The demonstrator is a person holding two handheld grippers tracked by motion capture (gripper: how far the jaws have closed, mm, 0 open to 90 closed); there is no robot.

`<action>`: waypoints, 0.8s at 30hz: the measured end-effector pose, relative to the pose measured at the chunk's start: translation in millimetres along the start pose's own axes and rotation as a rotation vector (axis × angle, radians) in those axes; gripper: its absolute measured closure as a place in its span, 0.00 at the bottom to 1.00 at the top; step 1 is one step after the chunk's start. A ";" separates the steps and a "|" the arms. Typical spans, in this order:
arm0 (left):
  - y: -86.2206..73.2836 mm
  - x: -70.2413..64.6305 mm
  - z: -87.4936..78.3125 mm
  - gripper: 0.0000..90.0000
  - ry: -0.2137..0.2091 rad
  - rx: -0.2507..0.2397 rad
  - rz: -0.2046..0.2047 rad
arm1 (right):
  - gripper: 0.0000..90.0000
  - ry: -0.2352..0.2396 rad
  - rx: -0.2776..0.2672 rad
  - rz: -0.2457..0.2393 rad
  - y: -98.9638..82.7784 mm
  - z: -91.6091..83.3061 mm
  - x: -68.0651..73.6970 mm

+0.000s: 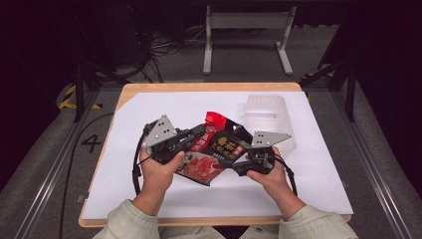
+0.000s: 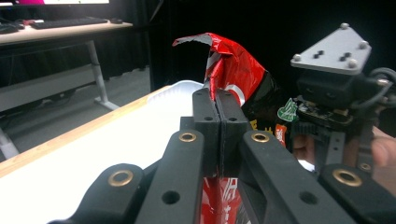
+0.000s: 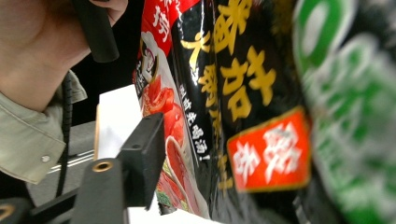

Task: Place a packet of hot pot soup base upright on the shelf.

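High view: a person's two forearms in pale green sleeves come in from the bottom edge, each hand holding a black tool over a wooden worktop (image 1: 209, 87) covered with a white sheet. Between the hands, lifted off the sheet, is a glossy red and black foil food packet (image 1: 215, 149) with yellow lettering and a torn red top corner. The left tool (image 1: 186, 141), topped by a grey three-cornered plate, meets the packet's upper left edge. The right tool (image 1: 239, 159) sits at the packet's right edge. Behind the packet, a clear plastic tray (image 1: 266, 112) rests on the sheet, near the far right.

Left gripper view: the left tool (image 2: 218, 114) is clenched, its two black jaws pressed together on the red foil of the packet (image 2: 233, 70), which rises above them with its ragged torn corner curling over. The right tool (image 2: 334, 135), with its grey plate, is just beyond at the right, beside the packet.

Right gripper view: the packet (image 3: 233, 93) hangs very close, blurred at the right. One black jaw of the right tool stands just left of it, not pressing on the foil; the other jaw is hidden. The jaws are released, with the packet's edge between them.
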State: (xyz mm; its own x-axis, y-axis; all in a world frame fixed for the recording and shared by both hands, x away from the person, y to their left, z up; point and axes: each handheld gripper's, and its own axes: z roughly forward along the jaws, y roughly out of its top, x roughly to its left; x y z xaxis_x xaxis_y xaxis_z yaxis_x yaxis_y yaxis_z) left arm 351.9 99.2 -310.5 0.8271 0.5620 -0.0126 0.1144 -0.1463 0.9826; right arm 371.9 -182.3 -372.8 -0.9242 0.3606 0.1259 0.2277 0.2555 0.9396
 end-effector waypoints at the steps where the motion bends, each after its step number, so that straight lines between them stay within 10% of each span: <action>1: -0.2 0.0 -0.4 0.99 -0.002 -0.003 -0.003 | 0.47 0.003 -0.005 0.002 0.0 0.4 -0.8; 12: -2.6 -0.9 1.3 0.98 0.008 0.021 0.005 | 0.82 -0.005 -0.014 0.051 0.5 -1.5 -7.1; 24: -2.5 2.5 2.0 0.95 0.022 0.054 0.004 | 0.93 0.002 -0.007 0.092 1.2 -3.8 -7.1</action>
State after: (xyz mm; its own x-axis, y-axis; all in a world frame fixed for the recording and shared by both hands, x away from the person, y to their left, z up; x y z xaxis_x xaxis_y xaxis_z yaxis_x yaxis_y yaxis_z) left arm 354.8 99.3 -313.4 0.8154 0.5788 -0.0041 0.1413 -0.1921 0.9711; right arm 377.6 -188.0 -371.4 -0.9001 0.3805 0.2124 0.3096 0.2155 0.9261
